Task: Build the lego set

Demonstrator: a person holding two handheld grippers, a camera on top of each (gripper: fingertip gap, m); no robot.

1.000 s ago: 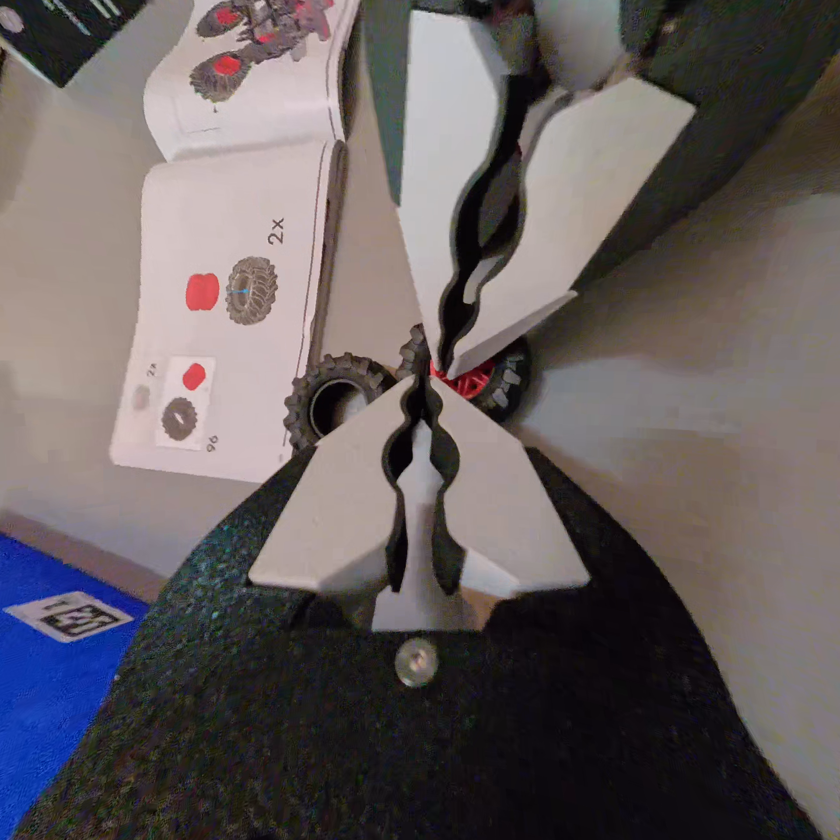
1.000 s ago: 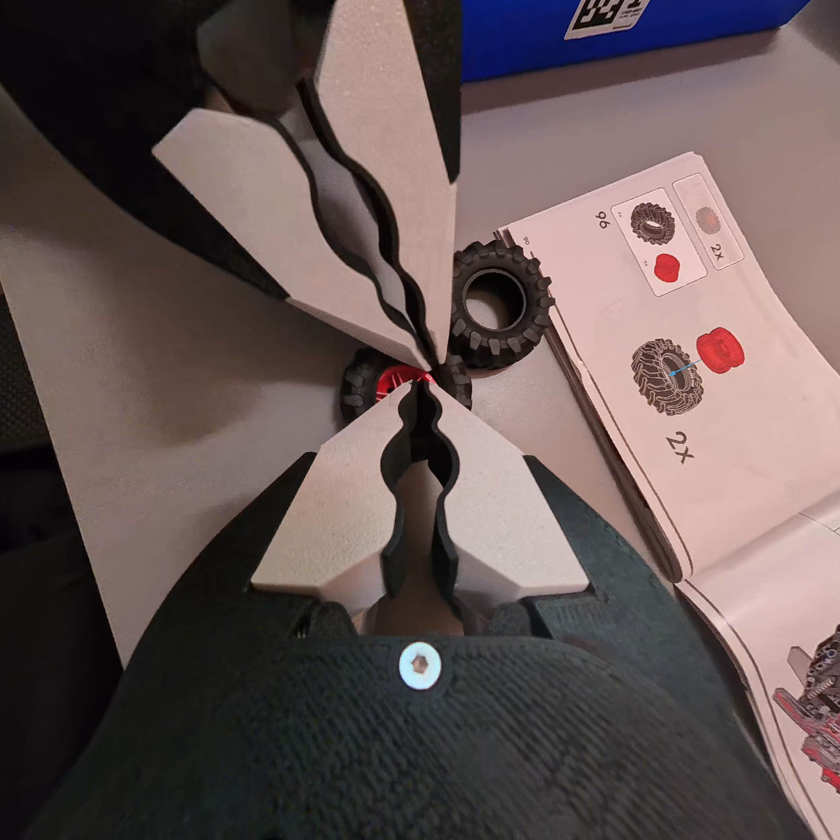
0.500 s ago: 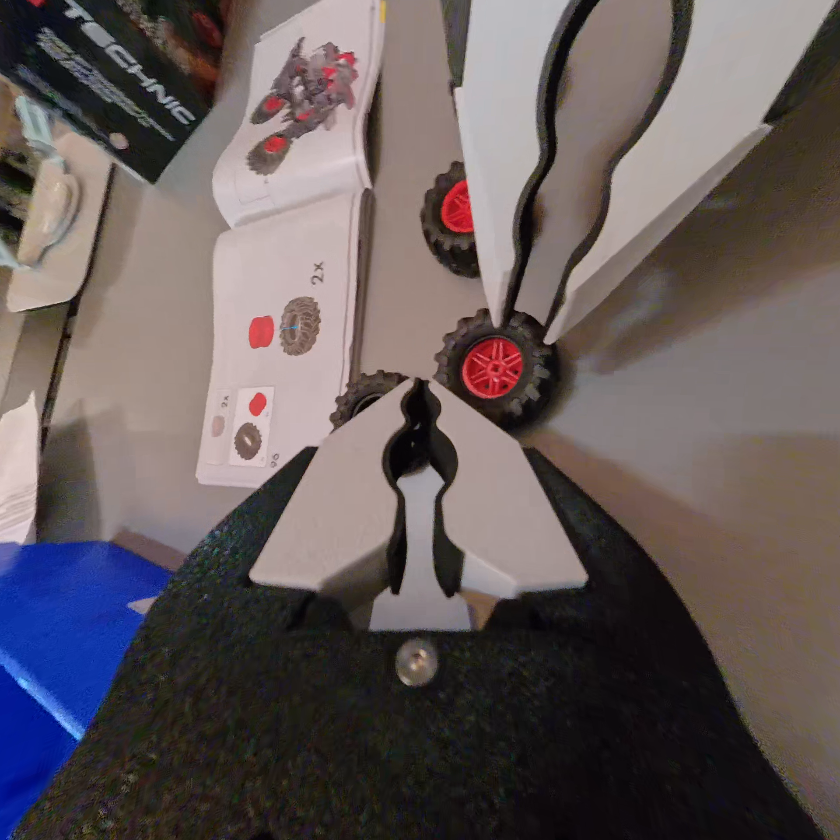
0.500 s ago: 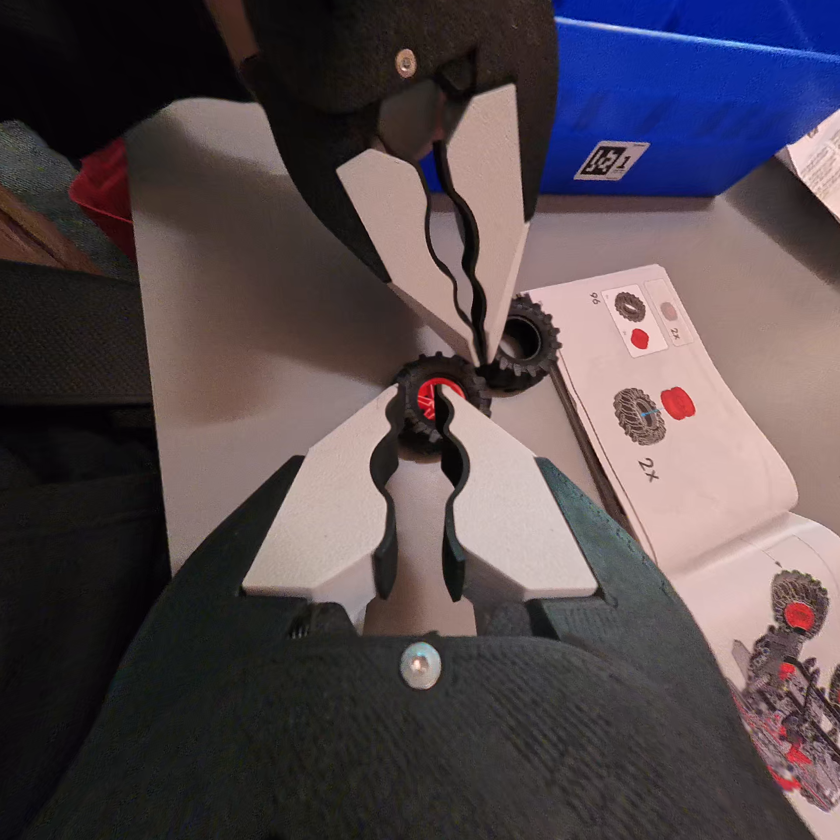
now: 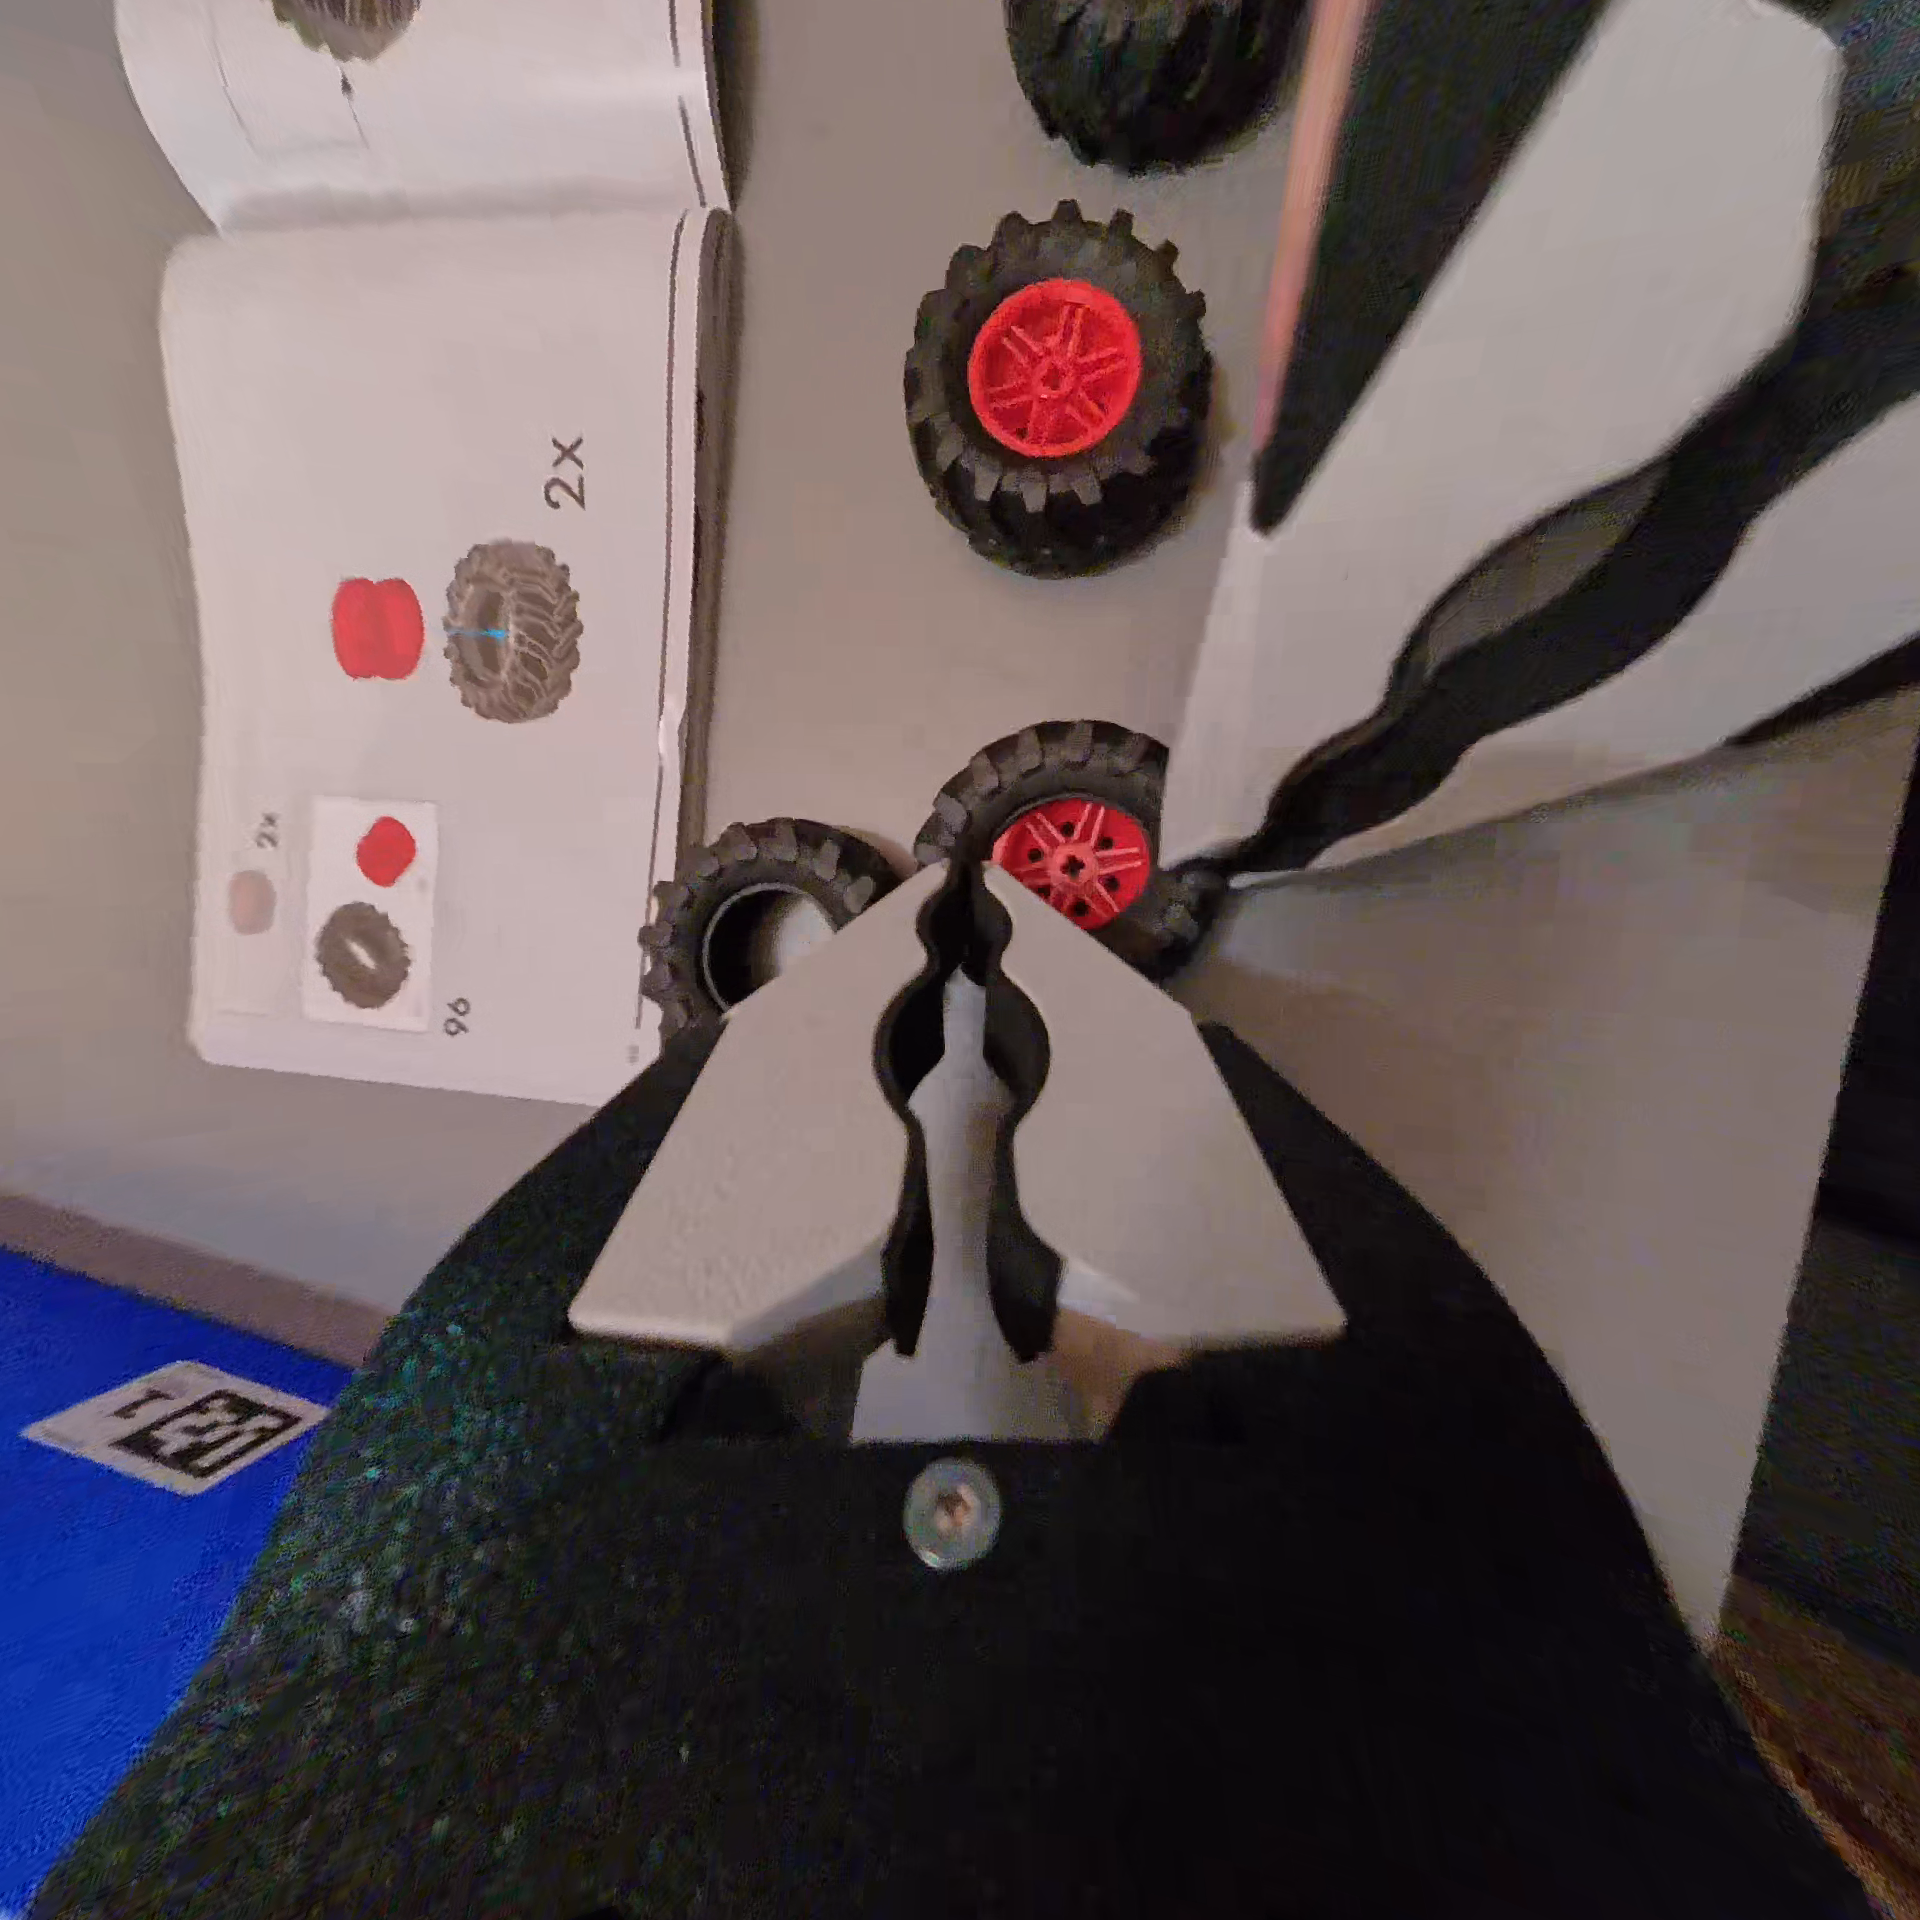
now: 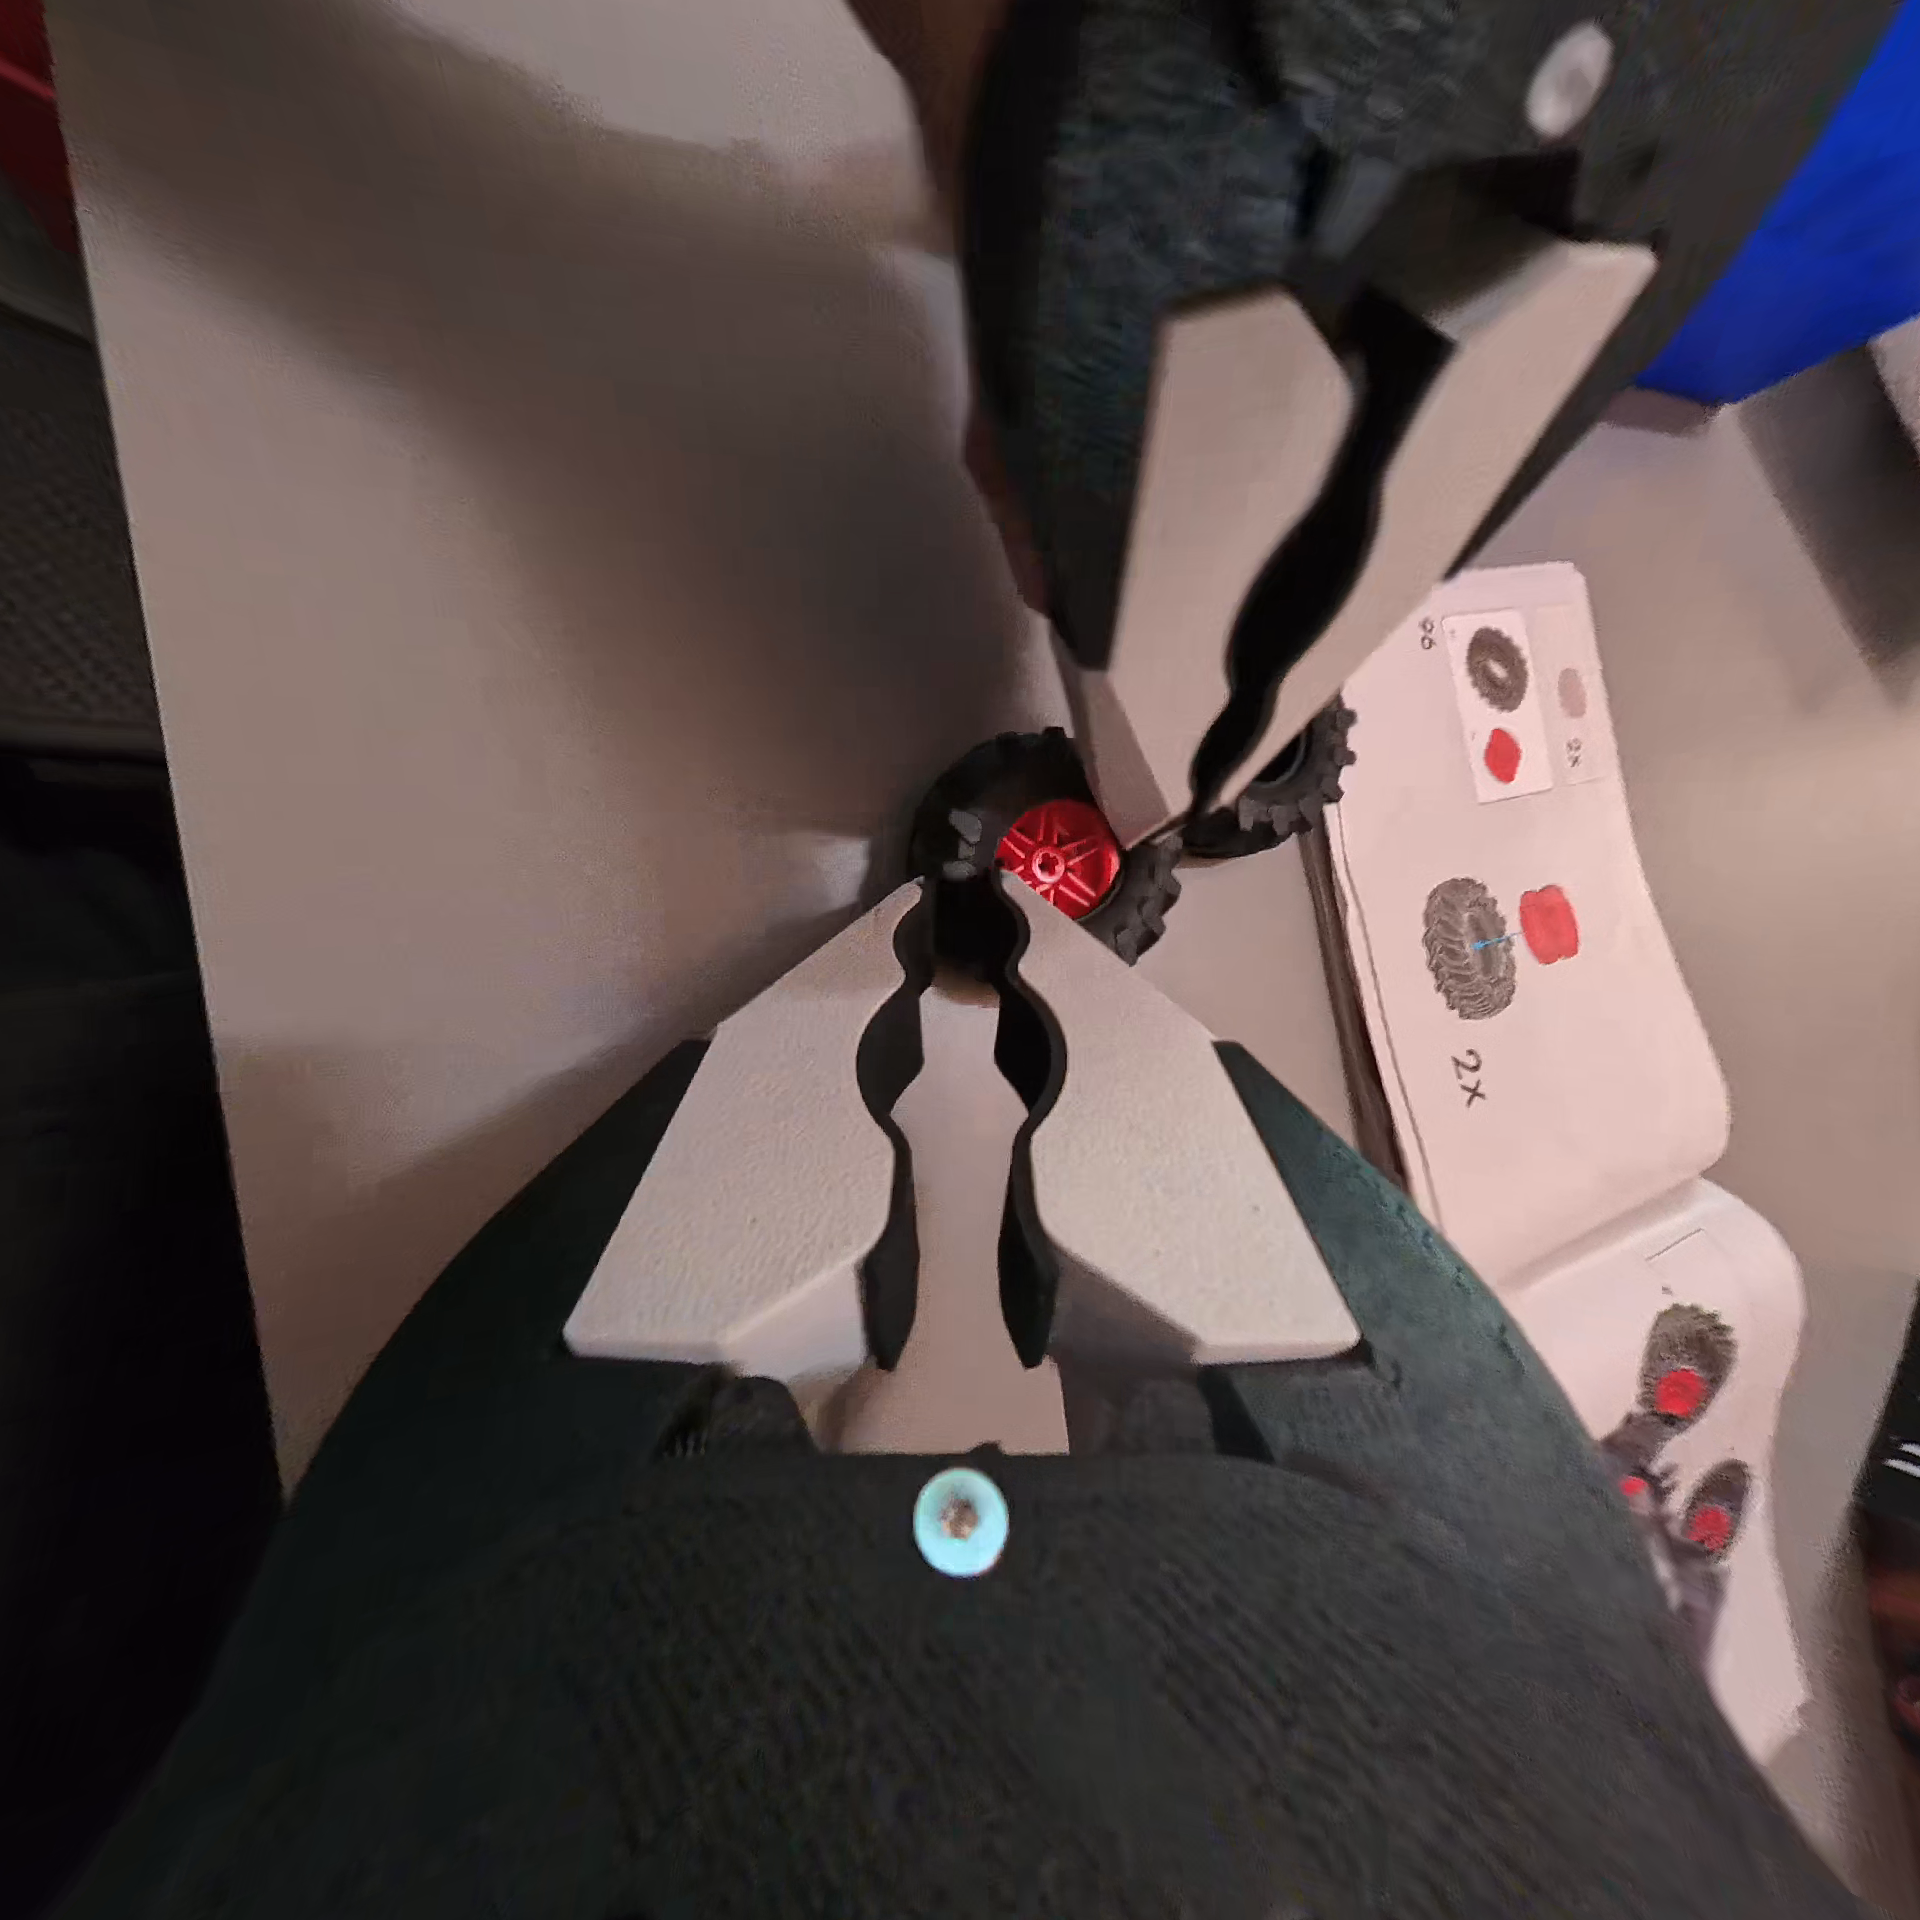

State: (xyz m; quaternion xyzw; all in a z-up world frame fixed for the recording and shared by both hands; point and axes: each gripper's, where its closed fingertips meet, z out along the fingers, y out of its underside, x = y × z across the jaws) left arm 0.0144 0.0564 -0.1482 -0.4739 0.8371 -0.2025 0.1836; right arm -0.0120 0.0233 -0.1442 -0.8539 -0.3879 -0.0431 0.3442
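A small wheel, a black tyre on a red rim (image 5: 1070, 862), sits on the grey table between the two grippers and also shows in the right wrist view (image 6: 1055, 857). My left gripper (image 5: 961, 883) is shut, with its tips against the tyre's edge. In the right wrist view it comes in from the upper right (image 6: 1195, 821). My right gripper (image 6: 961, 888) is closed on the tyre's near edge, with black rubber between its tips. In the left wrist view it comes in from the right (image 5: 1195, 878). An empty black tyre (image 5: 769, 847) lies beside the wheel, against the booklet.
The open instruction booklet (image 5: 416, 468) lies beside the tyres and also shows in the right wrist view (image 6: 1621, 1039). A second red-rimmed wheel (image 5: 1055, 379) and another black tyre (image 5: 1132, 73) lie farther off. A blue bin (image 5: 83, 1558) stands near the left gripper. The table's edge (image 6: 156, 727) is on the right gripper's left. There is about 4 centimeters between the tips of the two grippers.
Half a second ago both grippers were drawn back and the right one stood open around the wheel. Both have moved in, and the right jaws have narrowed onto the tyre.
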